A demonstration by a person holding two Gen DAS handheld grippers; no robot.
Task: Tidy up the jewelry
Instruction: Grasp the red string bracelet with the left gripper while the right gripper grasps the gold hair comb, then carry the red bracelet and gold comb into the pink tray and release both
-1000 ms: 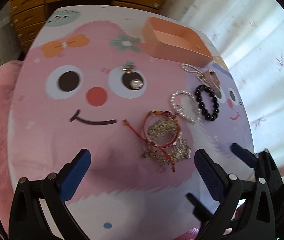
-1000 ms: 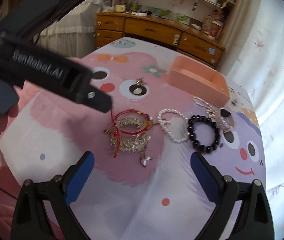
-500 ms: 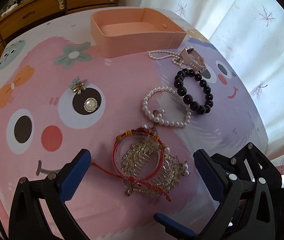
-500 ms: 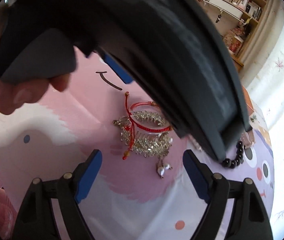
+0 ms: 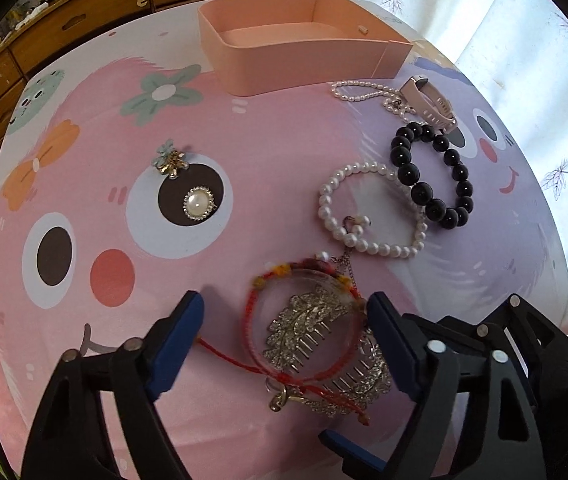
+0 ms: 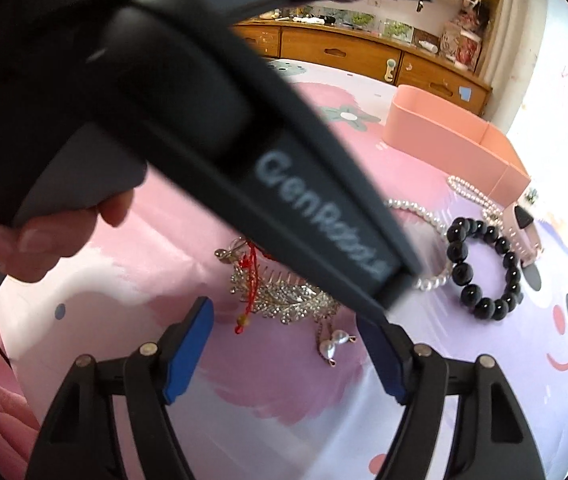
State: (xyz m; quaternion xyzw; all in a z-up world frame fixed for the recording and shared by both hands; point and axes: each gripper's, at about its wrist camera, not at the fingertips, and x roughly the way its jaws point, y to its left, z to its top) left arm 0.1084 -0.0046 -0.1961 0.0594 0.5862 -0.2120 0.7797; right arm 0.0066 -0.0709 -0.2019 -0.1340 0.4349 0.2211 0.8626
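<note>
1. red string bracelet [image 5: 303, 320] lay on top of the shiny silver hair combs [image 5: 311, 336] on the pink cartoon cloth [image 5: 124, 120], right between the two blue pads of the left gripper [image 5: 284, 316].
2. a second before, that claw was higher and farther back. it had come down close, with its jaws spread wide on both sides of the bracelet. it was not pinching anything yet.
3. the right gripper [image 6: 284, 340] was spread open too, near the same pile.
4. beside the pile lay a white pearl bracelet [image 5: 367, 216] and a black bead bracelet [image 5: 431, 176].
5. the pink box [image 5: 299, 48] at the far side looked empty, so i think no sorting was done yet and a first grab was close.
</note>
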